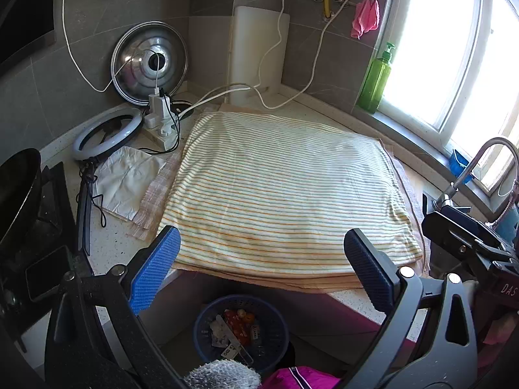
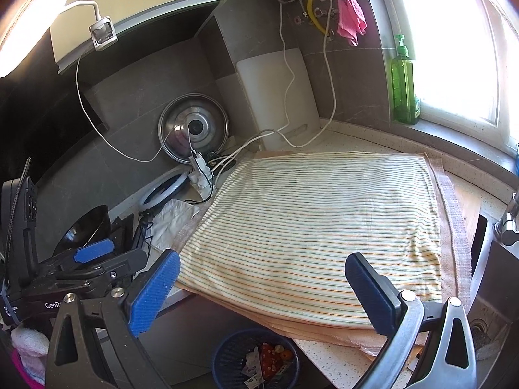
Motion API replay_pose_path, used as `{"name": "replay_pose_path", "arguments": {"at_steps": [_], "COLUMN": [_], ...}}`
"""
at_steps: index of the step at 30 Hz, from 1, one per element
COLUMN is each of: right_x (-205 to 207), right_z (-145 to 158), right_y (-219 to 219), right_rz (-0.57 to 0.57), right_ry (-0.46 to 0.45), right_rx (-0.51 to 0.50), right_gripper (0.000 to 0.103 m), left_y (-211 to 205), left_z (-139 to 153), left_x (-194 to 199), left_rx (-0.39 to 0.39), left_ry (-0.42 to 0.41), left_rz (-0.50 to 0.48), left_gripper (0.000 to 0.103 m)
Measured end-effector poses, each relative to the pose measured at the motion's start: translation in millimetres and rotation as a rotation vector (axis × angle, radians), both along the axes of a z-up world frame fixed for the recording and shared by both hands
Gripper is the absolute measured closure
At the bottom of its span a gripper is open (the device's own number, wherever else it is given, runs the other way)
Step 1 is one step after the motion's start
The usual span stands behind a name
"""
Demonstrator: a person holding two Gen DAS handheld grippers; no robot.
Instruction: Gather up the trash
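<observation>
A blue mesh trash basket stands on the floor below the counter edge and holds several wrappers and scraps of trash. It also shows in the right wrist view. My left gripper is open and empty, hovering above the basket at the counter's front edge. My right gripper is open and empty, to the right of the left one, which shows at the left of its view. A striped cloth covers the counter, with no trash visible on it.
A pot lid, a power strip with cables, a ring light and a white cutting board stand at the back. A wok sits left. A green soap bottle, faucet and sink are on the right.
</observation>
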State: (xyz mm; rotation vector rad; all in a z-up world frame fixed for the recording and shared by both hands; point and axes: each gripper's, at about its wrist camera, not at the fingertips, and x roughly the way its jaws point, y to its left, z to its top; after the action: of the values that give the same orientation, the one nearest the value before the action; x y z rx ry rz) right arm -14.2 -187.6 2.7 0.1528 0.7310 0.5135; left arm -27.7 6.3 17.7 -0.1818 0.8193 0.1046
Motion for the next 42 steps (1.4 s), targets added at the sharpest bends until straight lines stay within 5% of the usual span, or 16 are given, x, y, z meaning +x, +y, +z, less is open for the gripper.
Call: {"name": "replay_pose_path", "arguments": {"at_steps": [42], "right_x": [10.0], "right_z": [-9.3], "right_y": [8.9], "right_rz": [-0.025], "right_ry": [0.055], "right_rx": [0.017], "right_gripper": [0.000], "left_y": [-0.1], "left_z": [2.1], "left_x": [4.2], "left_rx": [0.007], "left_ry": [-0.011], "left_rz": [-0.010], "left_gripper": [0.001]}}
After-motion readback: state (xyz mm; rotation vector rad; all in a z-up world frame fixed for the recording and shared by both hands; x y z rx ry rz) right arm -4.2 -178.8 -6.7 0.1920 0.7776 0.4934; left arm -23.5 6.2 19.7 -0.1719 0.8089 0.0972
